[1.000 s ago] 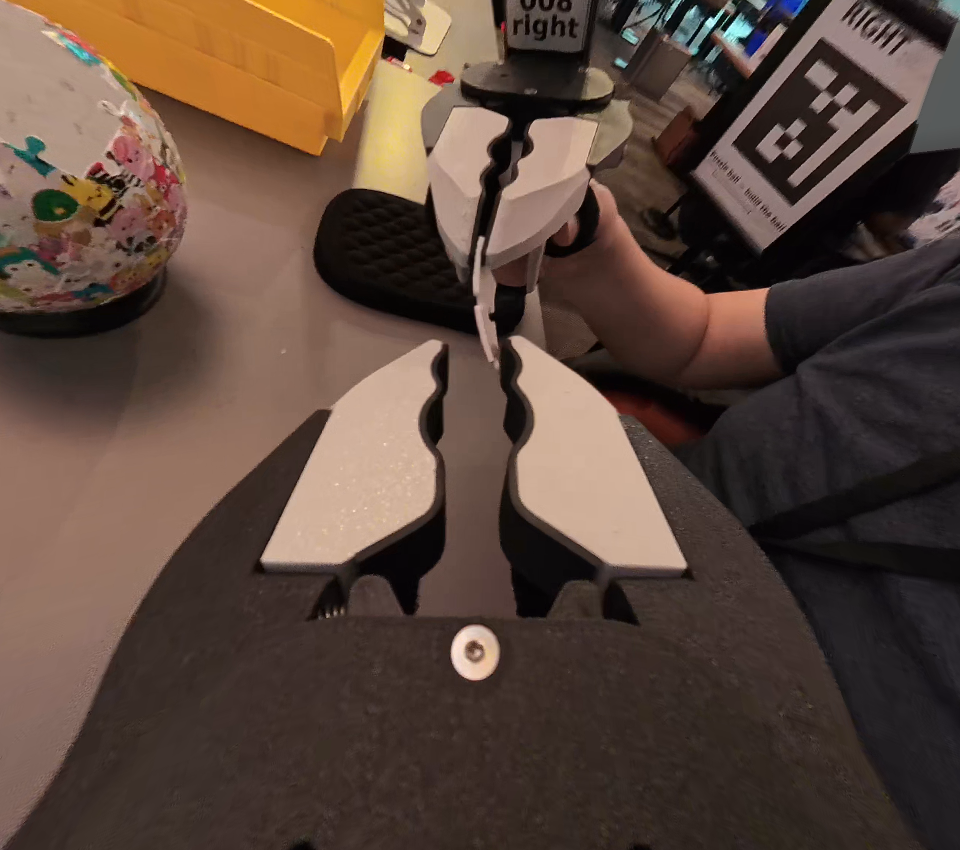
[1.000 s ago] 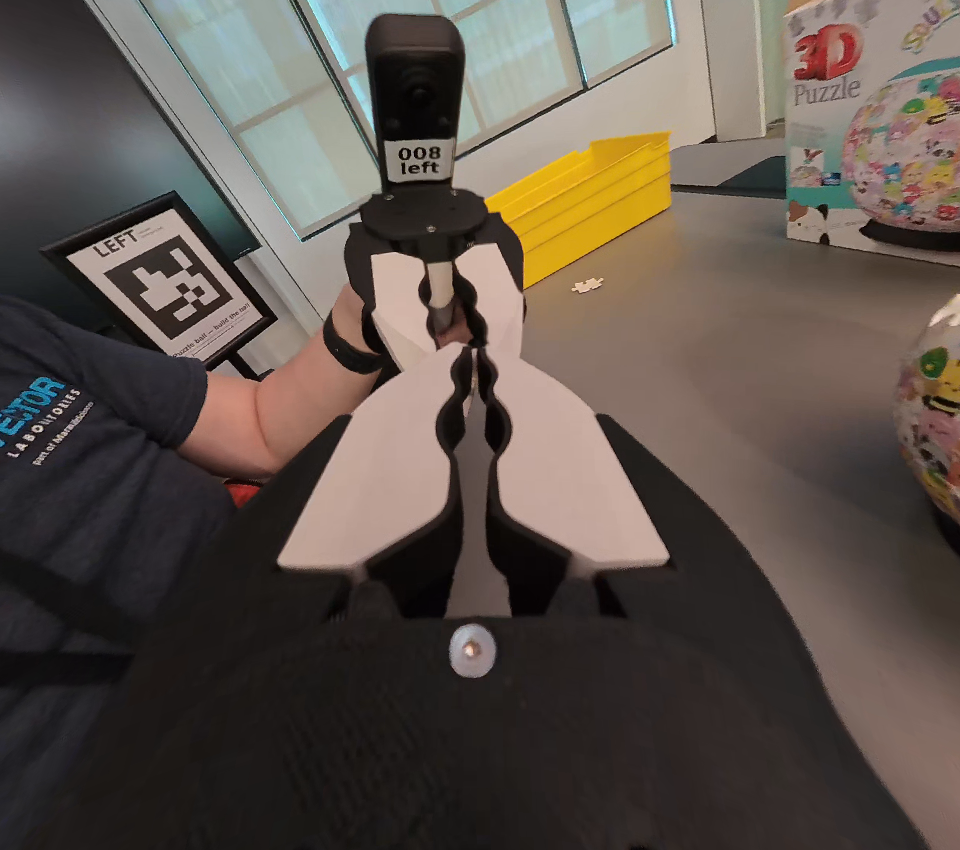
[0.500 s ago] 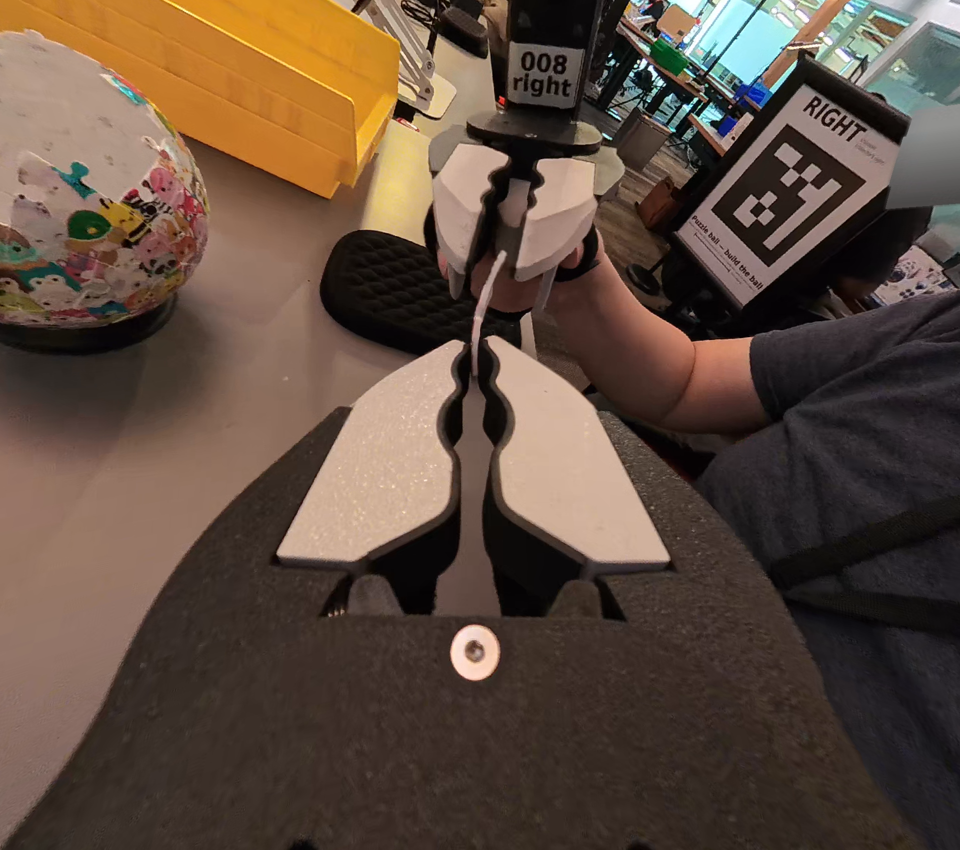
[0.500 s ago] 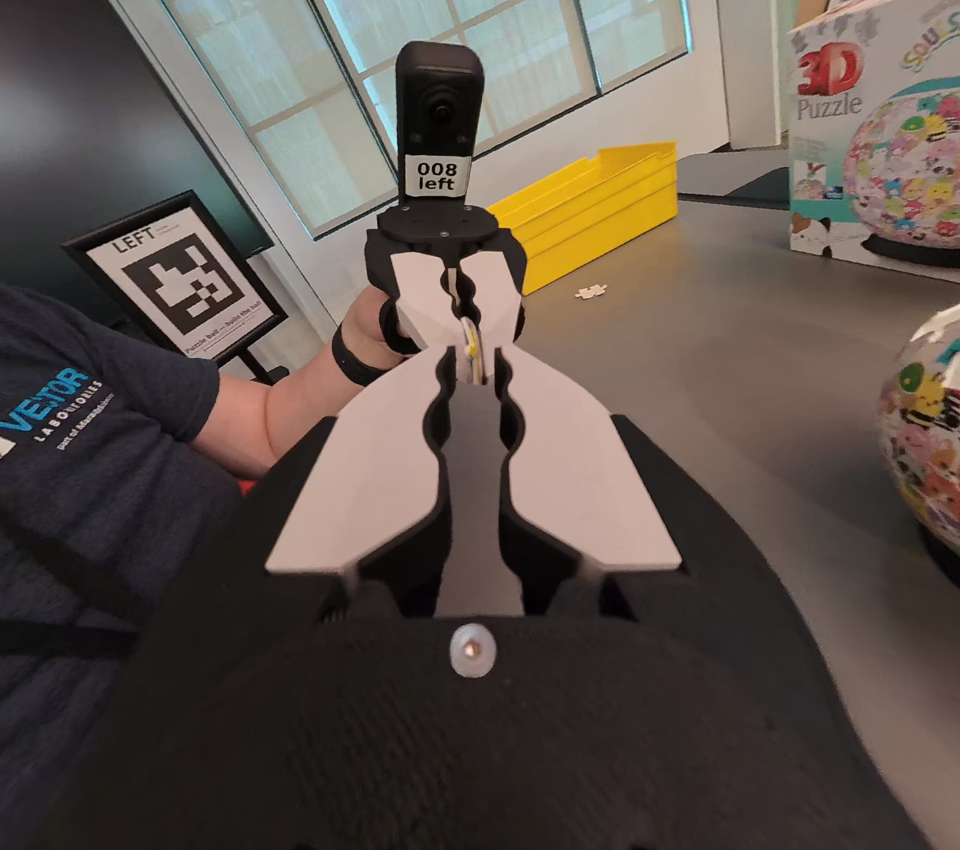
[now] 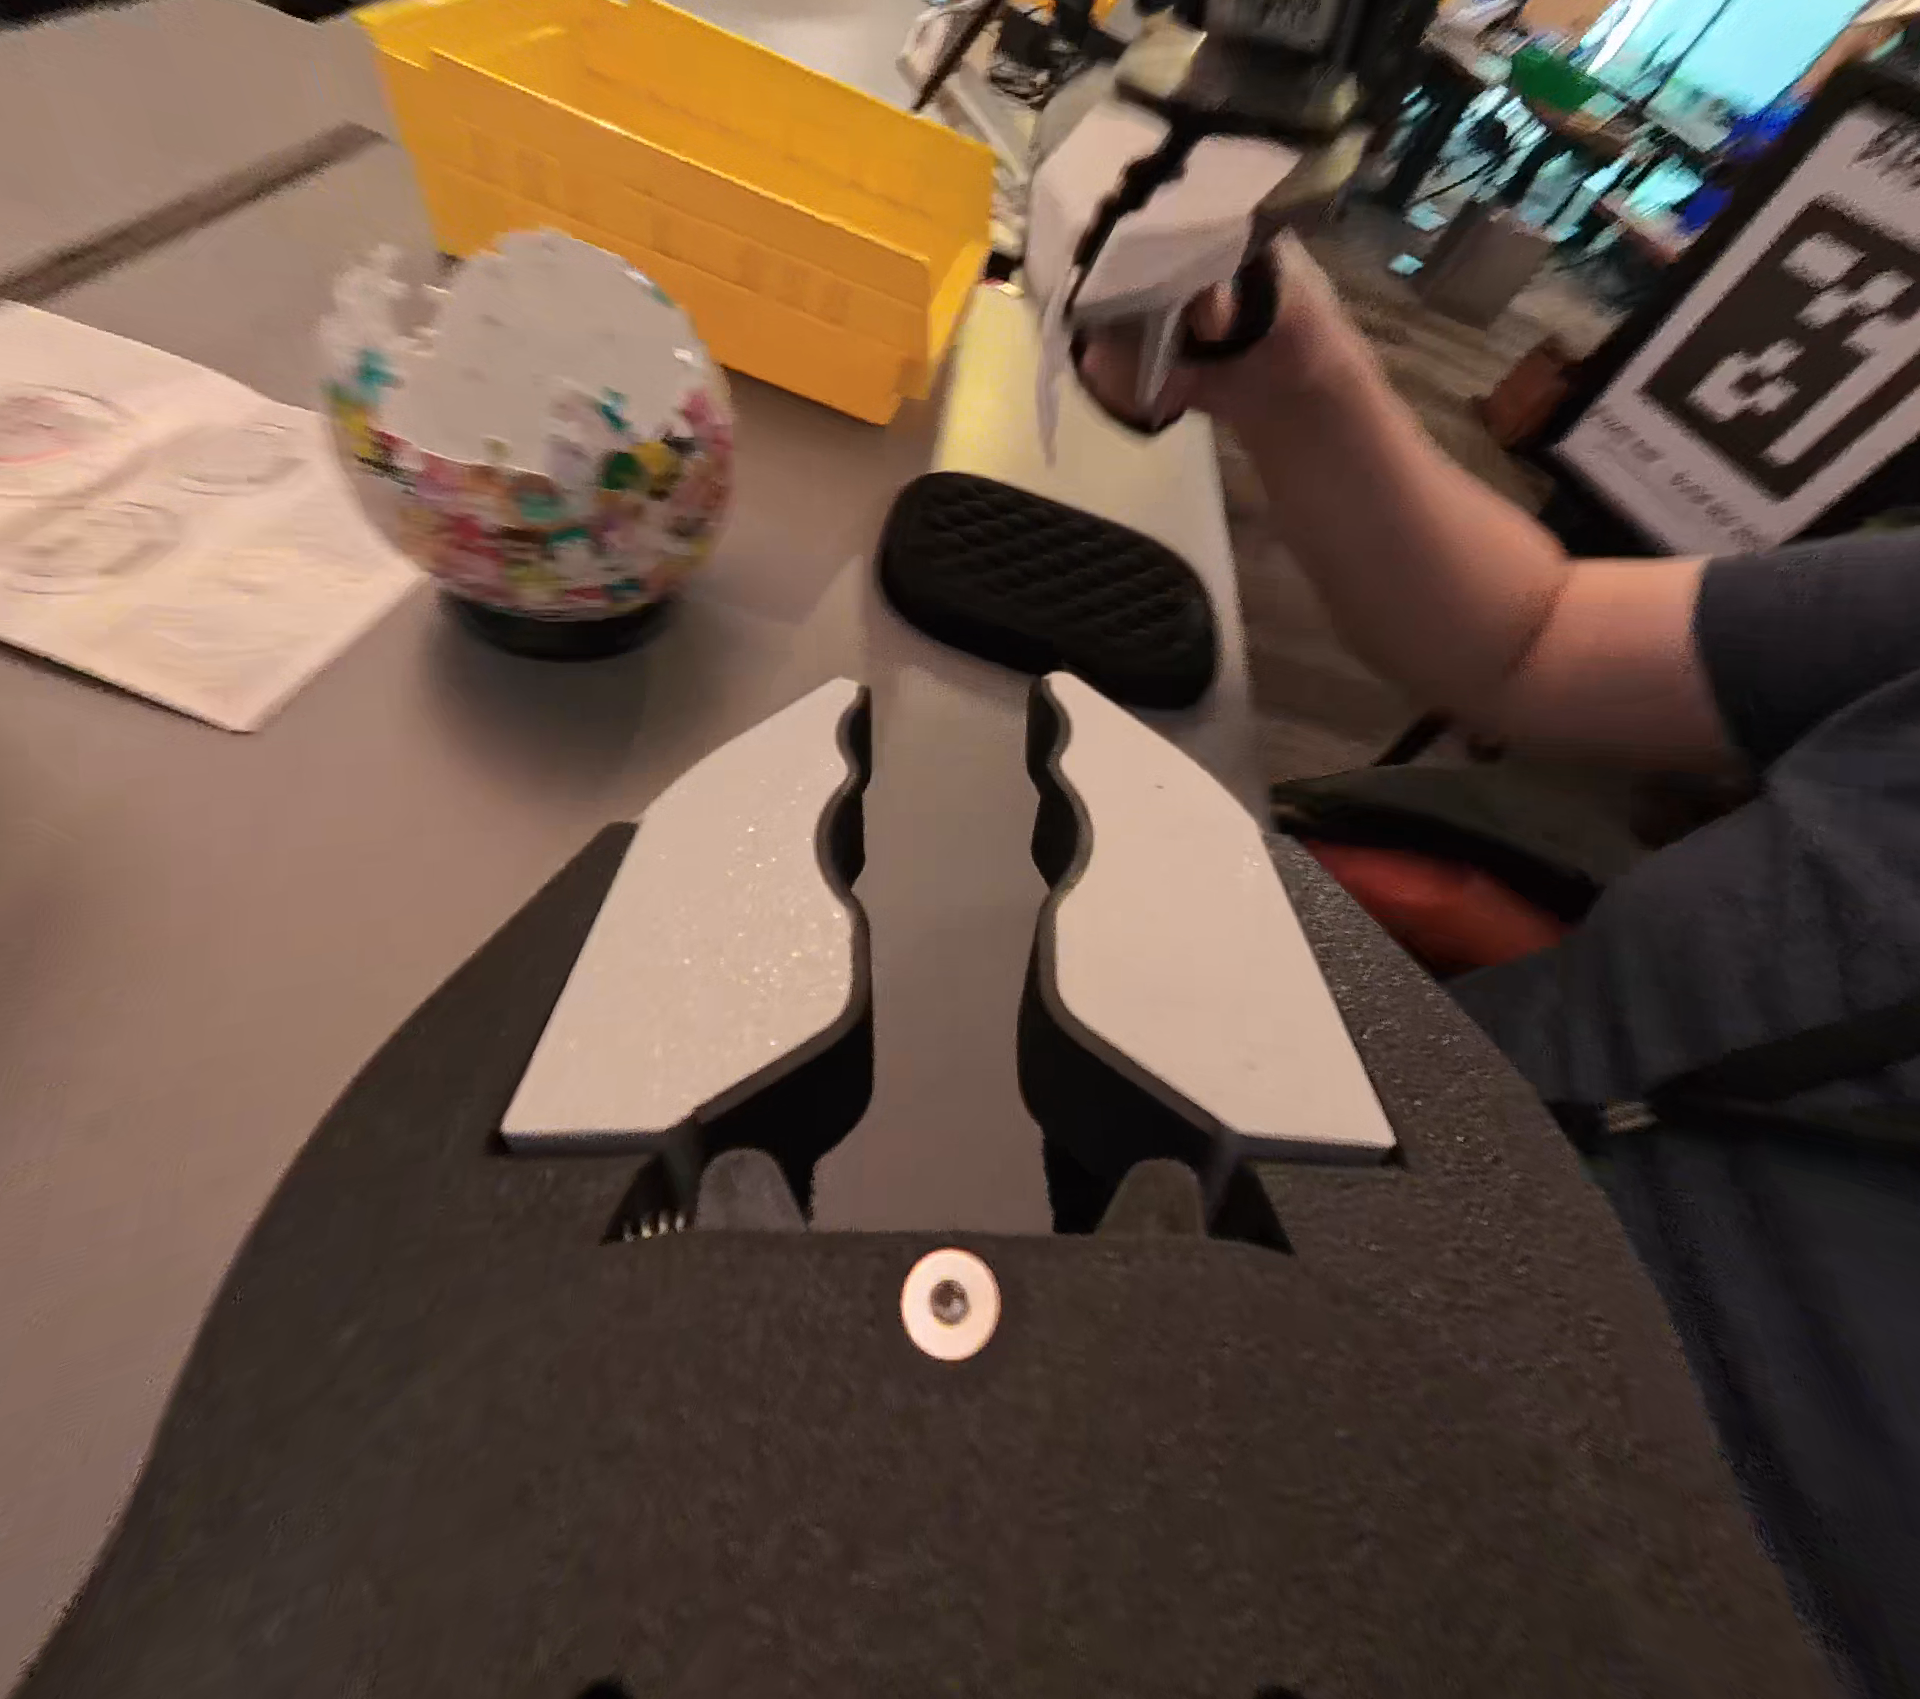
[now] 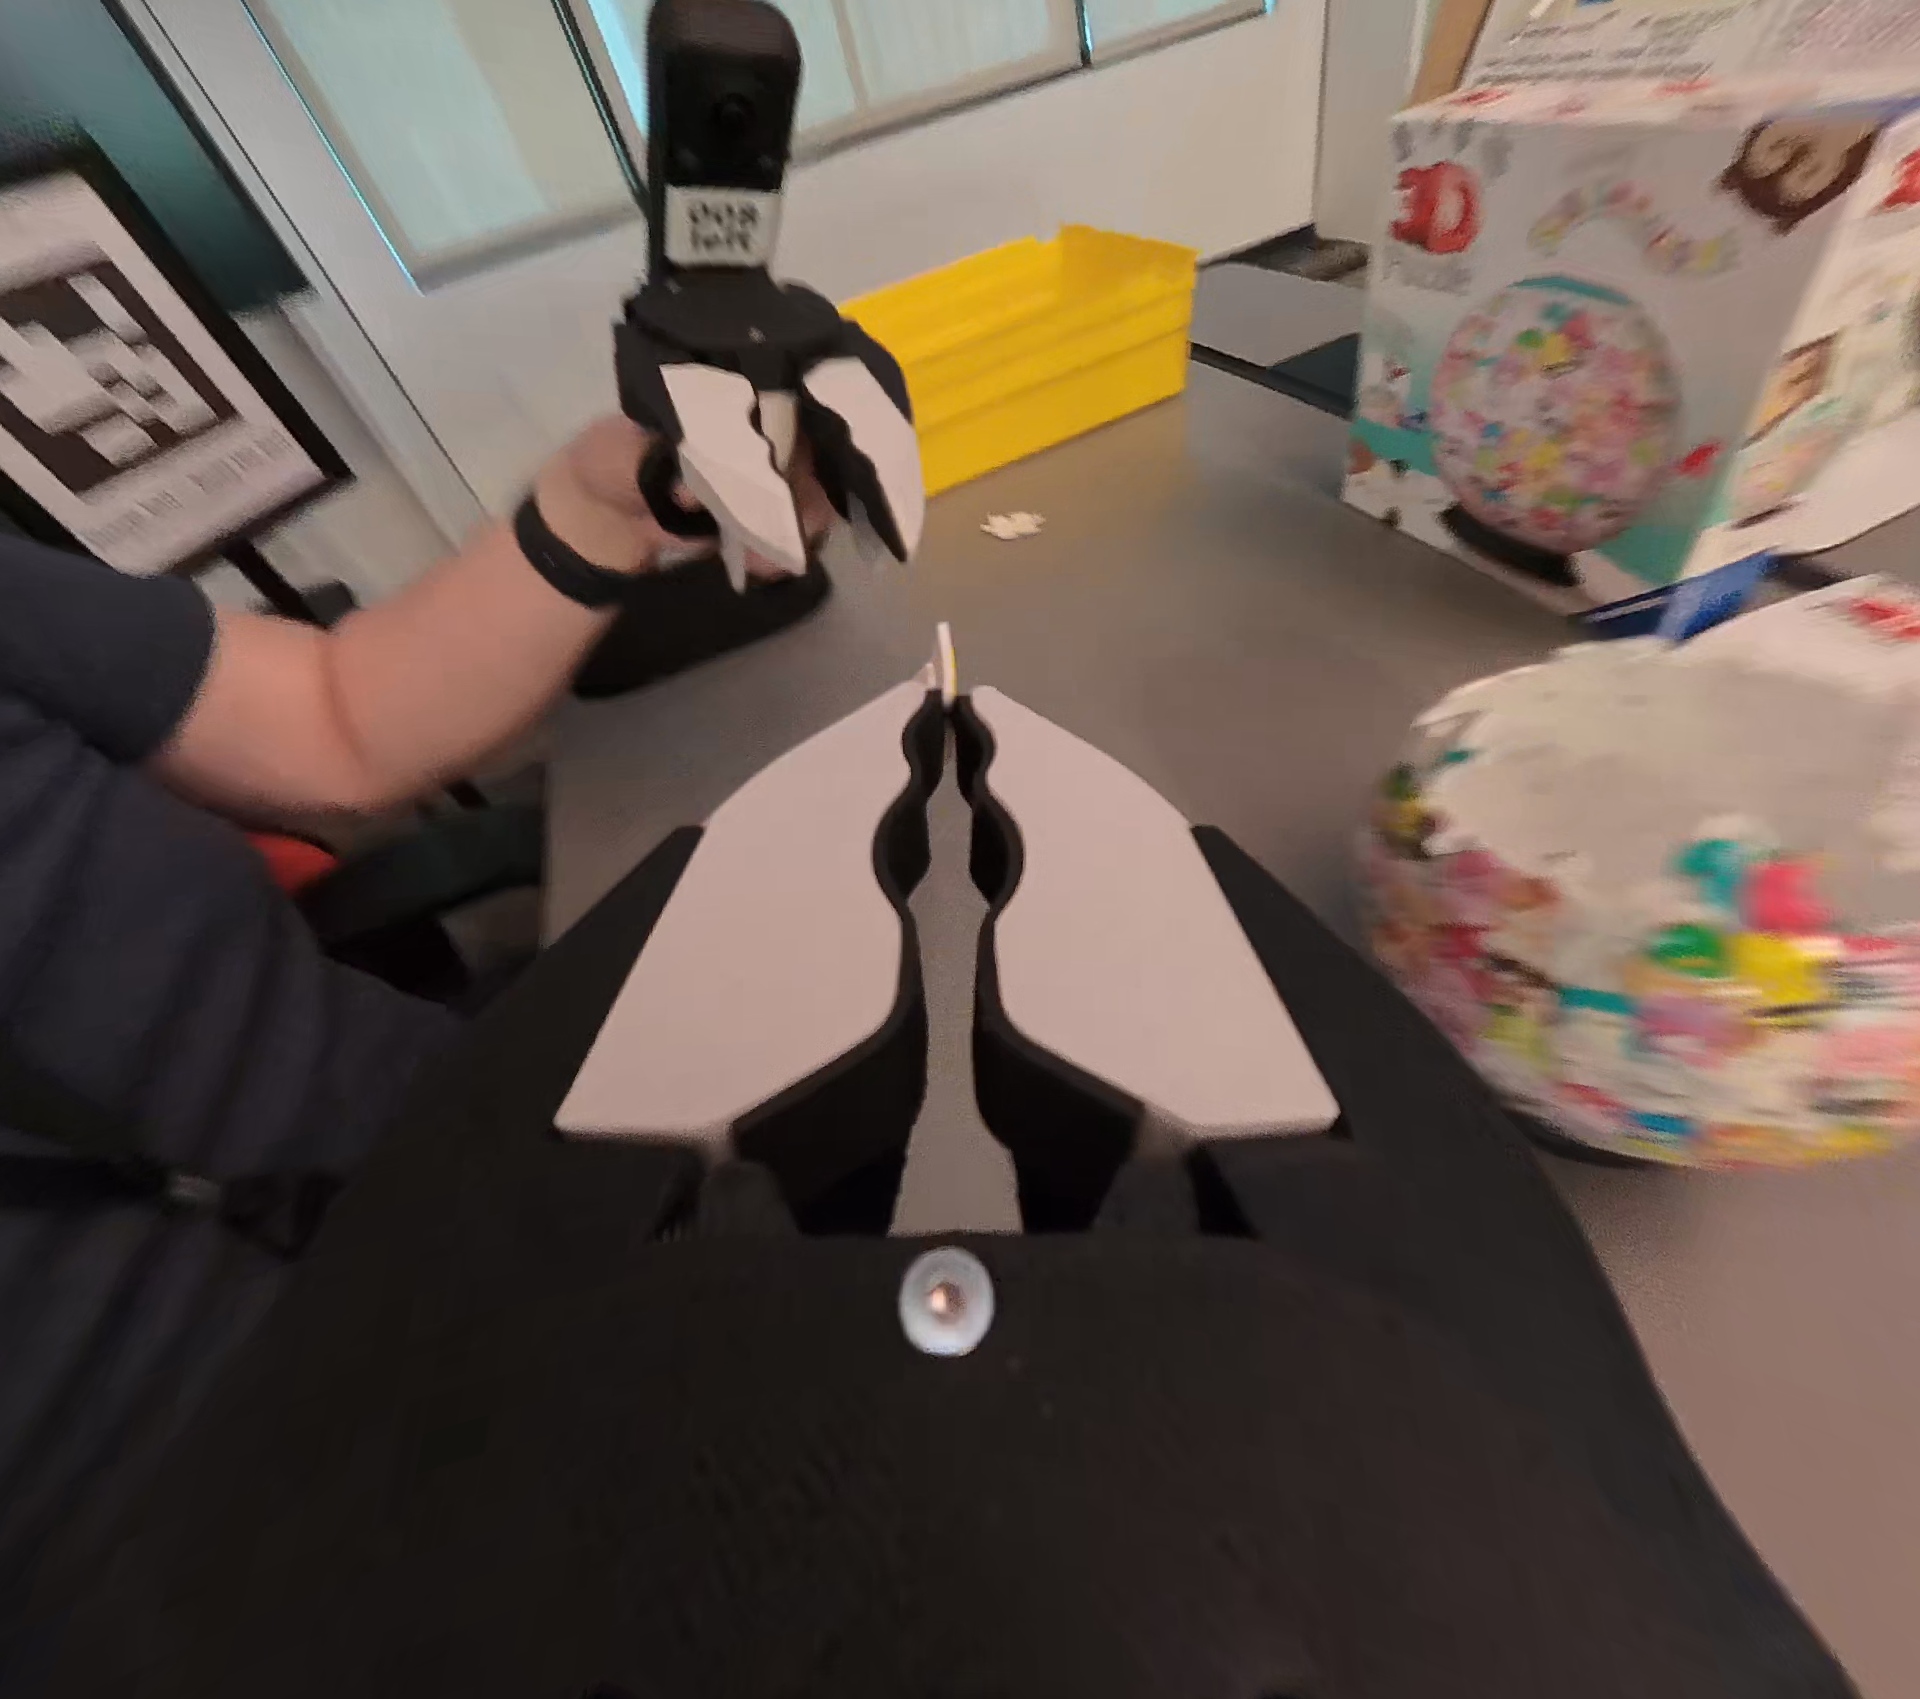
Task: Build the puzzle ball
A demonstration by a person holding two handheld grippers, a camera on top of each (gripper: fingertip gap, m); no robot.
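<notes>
Two white fingers of the left gripper (image 5: 948, 693) stand wide apart in the left wrist view, with nothing between them, above the grey table (image 5: 208, 870). The puzzle ball (image 5: 525, 434), part-built with a jagged open top, sits on a dark stand toward the table's far left, touching the corner of a white paper sheet (image 5: 156, 527). Behind it, along the far edge, lies a yellow bin (image 5: 675, 174). A black quilted pad (image 5: 1044, 605) rests near the table's right edge. Above that pad the right gripper (image 5: 1070, 319) hangs in a person's hand (image 5: 1226, 361), its fingers pinched on a thin white puzzle piece (image 5: 1047, 392) that points down.

In the right wrist view, the right gripper (image 6: 948, 693) shows its fingers nearly closed, clamping the puzzle piece (image 6: 943, 660) edge-on at the very tips. The puzzle ball (image 6: 1662, 901) is blurred, close by on the right side of the table (image 6: 1195, 610). The left gripper (image 6: 821, 548) is held up at the table's left edge, its fingers spread and empty. A yellow bin (image 6: 1039, 340) sits at the far edge, with a loose puzzle piece (image 6: 1013, 523) on the table in front of it. The puzzle's box (image 6: 1600, 361) stands at the far right.
</notes>
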